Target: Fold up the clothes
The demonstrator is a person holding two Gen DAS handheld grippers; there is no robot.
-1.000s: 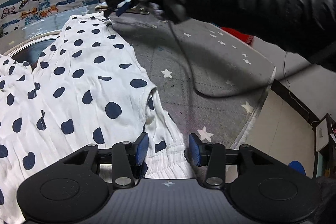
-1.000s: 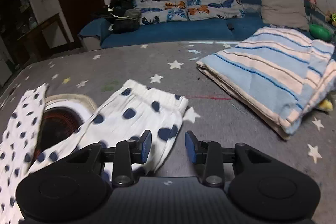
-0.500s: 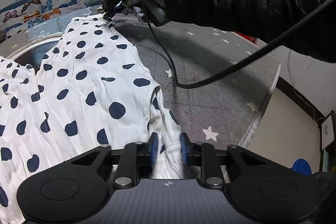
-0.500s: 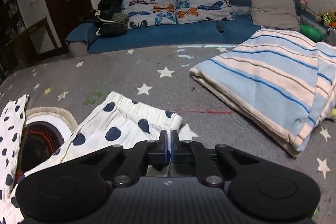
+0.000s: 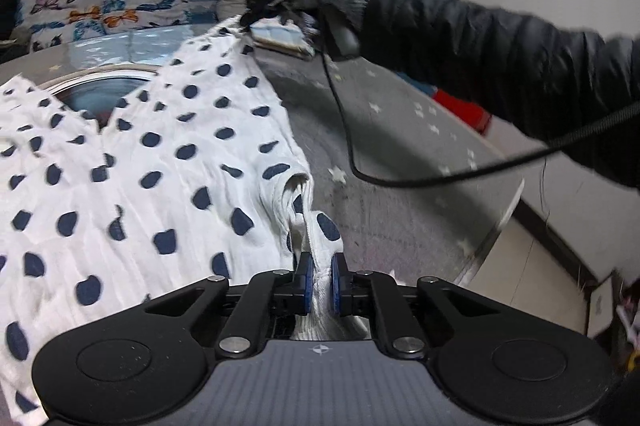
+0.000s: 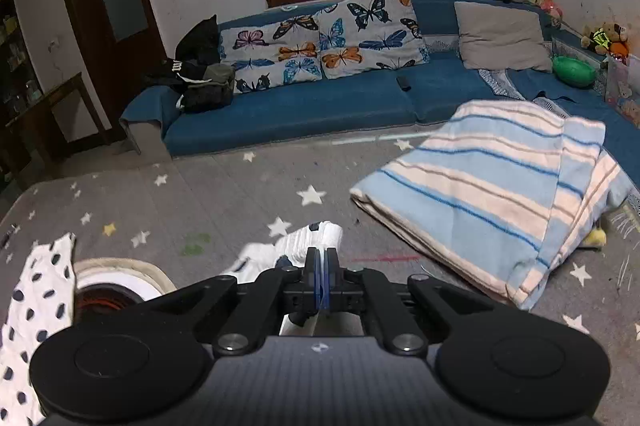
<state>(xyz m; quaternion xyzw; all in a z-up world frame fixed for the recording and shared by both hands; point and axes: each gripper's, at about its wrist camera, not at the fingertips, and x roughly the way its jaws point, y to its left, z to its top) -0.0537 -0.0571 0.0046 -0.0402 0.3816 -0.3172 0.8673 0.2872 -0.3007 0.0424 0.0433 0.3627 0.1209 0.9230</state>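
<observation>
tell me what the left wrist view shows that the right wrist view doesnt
Only the left wrist view shows the sleeve, the cable and the right gripper from outside, pinching the polka-dot garment at its far edge. Only the right wrist view shows the sofa and striped blanket. Both show the garment clamped in shut fingers on the star-print cover.

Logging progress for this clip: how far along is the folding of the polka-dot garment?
Early. Done: both tongs have their grips. The left tongs are shut on a bunched edge of the polka-dot garment; the right tongs pinch its far corner, seen lifted in the left view. In hand: raising that edge off the star-patterned cover. Left: no fold is laid yet; most of the cloth is spread out.
</observation>
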